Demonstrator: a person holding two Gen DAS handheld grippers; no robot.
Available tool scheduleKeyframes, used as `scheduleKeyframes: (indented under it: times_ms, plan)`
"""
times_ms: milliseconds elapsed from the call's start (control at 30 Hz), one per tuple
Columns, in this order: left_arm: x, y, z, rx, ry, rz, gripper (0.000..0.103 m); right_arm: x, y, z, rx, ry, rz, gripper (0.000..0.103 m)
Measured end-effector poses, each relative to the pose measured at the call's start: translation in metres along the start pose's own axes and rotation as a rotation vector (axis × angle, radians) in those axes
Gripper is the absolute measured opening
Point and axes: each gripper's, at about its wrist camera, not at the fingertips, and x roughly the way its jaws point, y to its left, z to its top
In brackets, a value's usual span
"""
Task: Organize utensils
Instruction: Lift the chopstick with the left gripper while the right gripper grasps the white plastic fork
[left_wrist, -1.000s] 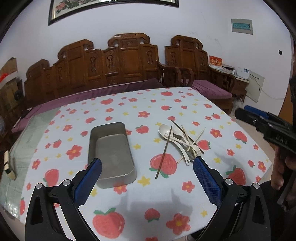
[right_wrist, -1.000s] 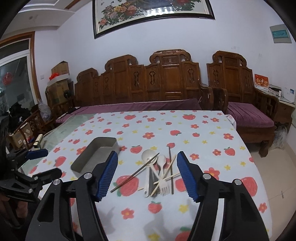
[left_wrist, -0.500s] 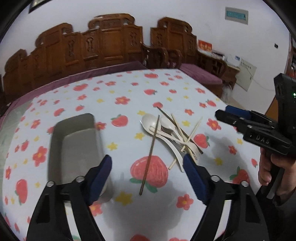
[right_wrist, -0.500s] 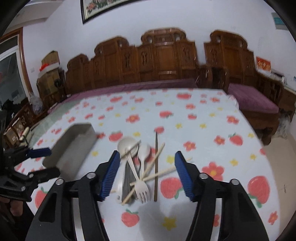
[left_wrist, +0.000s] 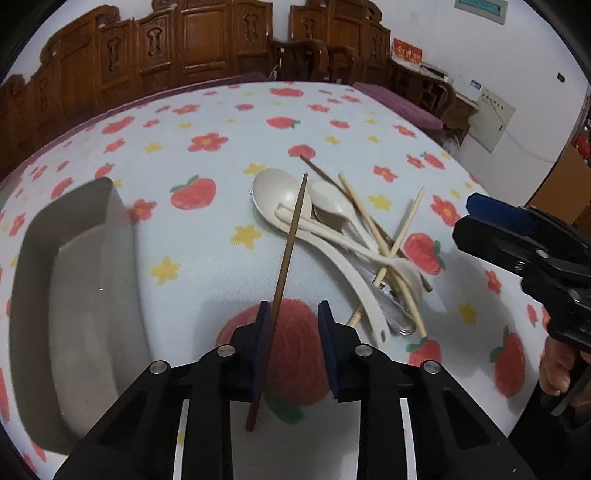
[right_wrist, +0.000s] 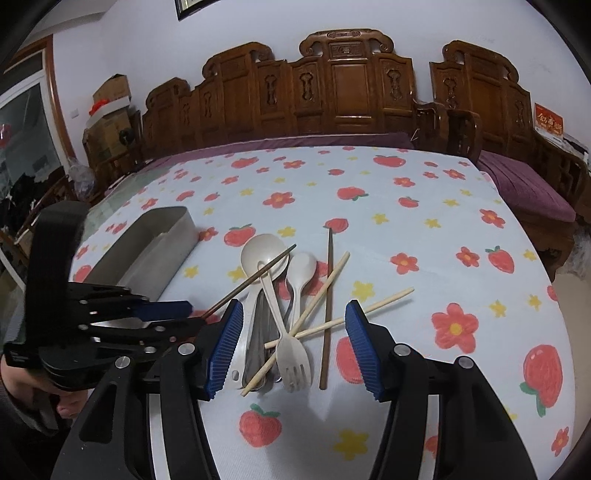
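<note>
Worktop (right_wrist: 424, 206): covered by a pale cloth printed with strawberries and flowers.

Metal tray (left_wrist: 85, 295): rectangular, grey, lying at the left side of the worktop, well apart from the utensil pile. Nothing visible inside it.

Utensil pile (right_wrist: 288, 314): loose heap near the middle of the worktop. It holds 1 large cream spoon (left_wrist: 280, 192), 1 smaller cream spoon (right_wrist: 301, 269), 1 cream fork (right_wrist: 293, 360), 2 pale chopsticks (right_wrist: 354, 314) crossing each other, and 1 dark chopstick (right_wrist: 327, 306) lying straight along the right side of the heap. Some metal cutlery shows beneath the cream pieces; I cannot tell the items.

Brown chopstick (left_wrist: 284, 273): far tip rests on the bowl of the large spoon; near end runs back between the left claw's pads.

Left claw (left_wrist: 293, 314): jaws have just been closing and stand narrow around the brown chopstick. It lies against the left pad; a gap remains to the right pad, so no firm grip yet.

Right claw (right_wrist: 293, 349): jaws parted, holding nothing, poised low over the near end of the pile, with the fork head between its pads.
</note>
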Motion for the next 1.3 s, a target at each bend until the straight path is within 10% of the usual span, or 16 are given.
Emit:
scheduleKeyframes:
  times_ms: [433, 1300]
  plan:
    - [0.009, 0.005, -0.009, 0.013, 0.002, 0.055, 0.005, 0.023, 0.012, -0.003, -0.049, 0.054, 0.020, 0.046]
    - [-0.071, 0.011, -0.015, -0.014, -0.155, 0.032, 0.004, 0.068, 0.029, -0.009, -0.231, 0.222, -0.105, 0.021]
